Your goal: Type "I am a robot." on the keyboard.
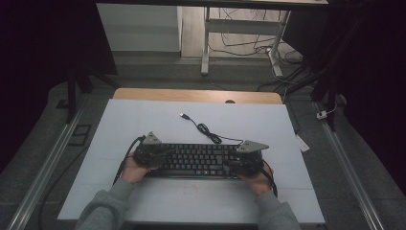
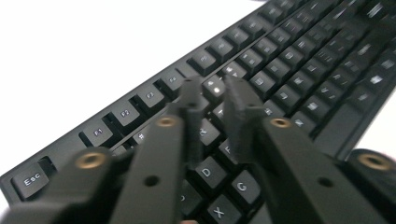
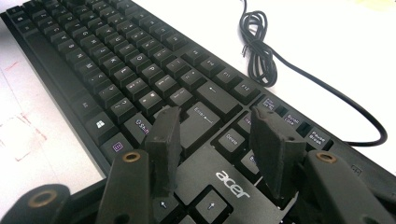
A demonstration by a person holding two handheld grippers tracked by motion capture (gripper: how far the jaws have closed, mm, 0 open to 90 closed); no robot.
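Observation:
A black keyboard [image 1: 196, 160] lies across the white table mat [image 1: 143, 120], its keys toward the person. Its cable [image 1: 206, 129] curls away behind it and ends in a USB plug [image 1: 184, 115]. My left gripper [image 1: 162, 156] hangs over the keyboard's left end; in the left gripper view its jaws [image 2: 215, 95] stand a narrow gap apart above the number and letter keys [image 2: 280, 70], with nothing between them. My right gripper [image 1: 233, 163] is over the right end. Its jaws [image 3: 215, 126] are wide open above the Enter key [image 3: 201, 122] and the arrow keys, next to the coiled cable [image 3: 261, 51].
The mat covers a wooden table [image 1: 191, 94]. Beyond it stand white desk legs [image 1: 205, 43] with loose cables on the floor [image 1: 249, 45]. Metal rails [image 1: 48, 163] run along both sides. Faint red marks show on the mat [image 3: 21, 130] near the keyboard's front edge.

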